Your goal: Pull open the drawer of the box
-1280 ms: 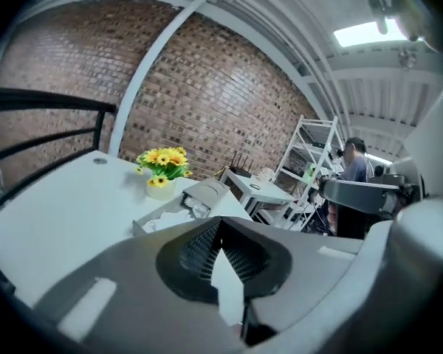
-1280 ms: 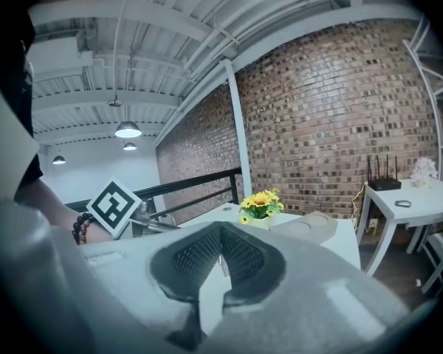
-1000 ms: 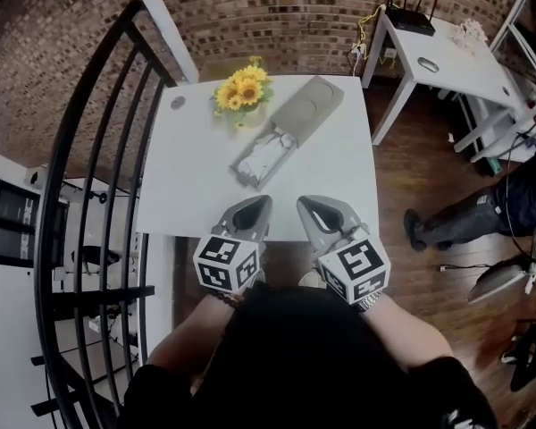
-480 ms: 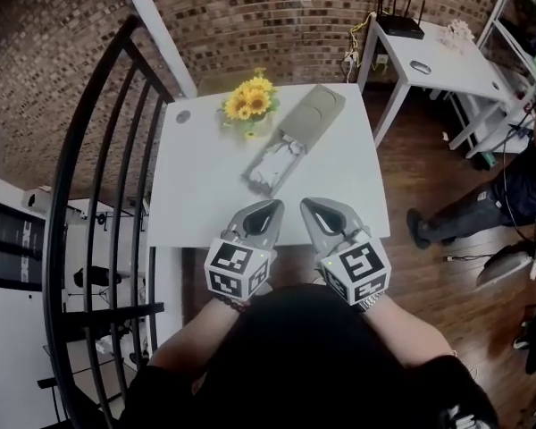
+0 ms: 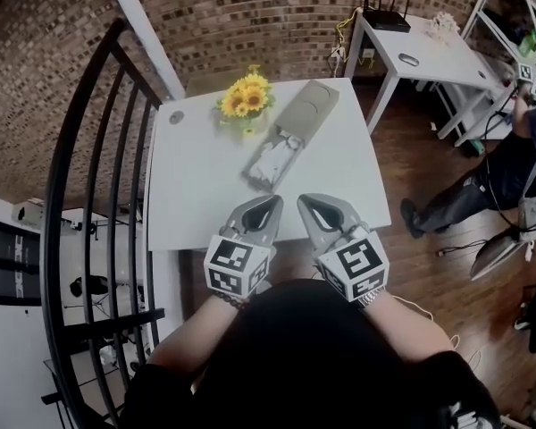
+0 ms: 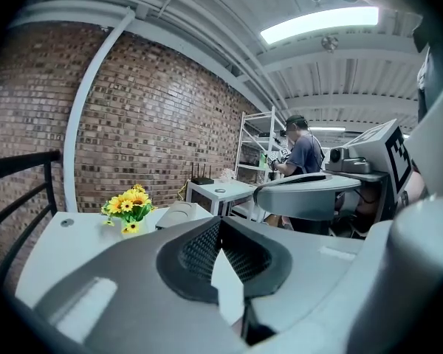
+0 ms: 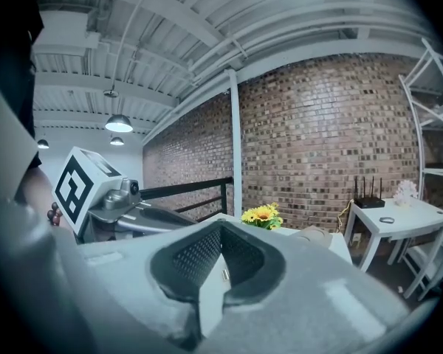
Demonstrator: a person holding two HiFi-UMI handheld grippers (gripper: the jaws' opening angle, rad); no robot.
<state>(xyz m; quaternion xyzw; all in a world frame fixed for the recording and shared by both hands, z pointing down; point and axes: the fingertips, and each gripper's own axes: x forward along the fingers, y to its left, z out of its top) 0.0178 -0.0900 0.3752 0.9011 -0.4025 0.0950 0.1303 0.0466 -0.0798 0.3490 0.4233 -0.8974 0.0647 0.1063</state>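
I hold both claws side by side over the near edge of the white worktop [image 5: 196,186]. The left claw [image 5: 268,201] is pressed together at its tips with nothing between them, and so is the right claw [image 5: 303,200]. The grey box [image 5: 305,108] lies well ahead of them, slantwise at the far side. Its drawer [image 5: 270,157] stands drawn out toward me. A bunch of sunflowers [image 5: 243,96] sits just beside the box.

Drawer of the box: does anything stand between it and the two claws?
Nothing visible does: only bare table lies between the left claw, the right claw and the drawer. The sunflowers stand aside, by the box.
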